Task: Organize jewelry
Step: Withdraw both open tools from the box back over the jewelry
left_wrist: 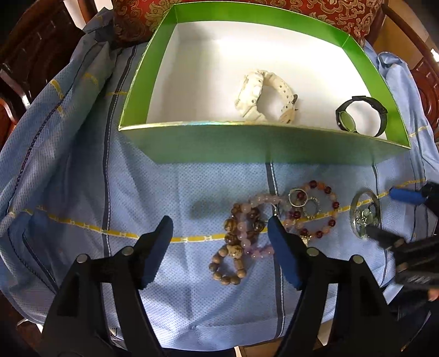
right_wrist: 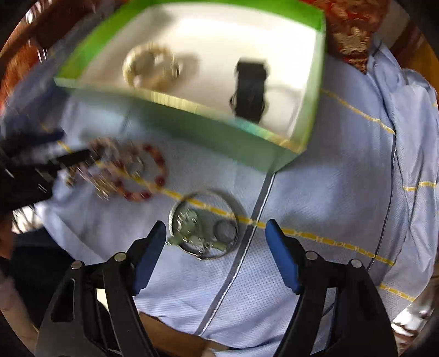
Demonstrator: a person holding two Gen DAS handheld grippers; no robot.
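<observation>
A heap of beaded bracelets lies on the blue cloth: brown wooden beads [left_wrist: 233,247], pink beads [left_wrist: 256,201] and a red-bead bracelet [left_wrist: 329,219] with small rings [left_wrist: 297,197]. My left gripper [left_wrist: 219,228] hangs open over the brown and pink beads, its right finger just over the pink ones. A silver bangle with green charms [right_wrist: 189,219] lies between the open fingers of my right gripper [right_wrist: 216,228], no pad pressing on it. In the green box [left_wrist: 208,142] lie a white watch [left_wrist: 263,96] and a black watch [left_wrist: 359,115].
The blue cloth [left_wrist: 82,178] is rumpled at its left and right edges. Dark wooden furniture and a red patterned cushion [left_wrist: 137,19] stand behind the box. The right gripper [left_wrist: 389,214] shows at the right edge of the left wrist view, at the bangle [left_wrist: 354,203].
</observation>
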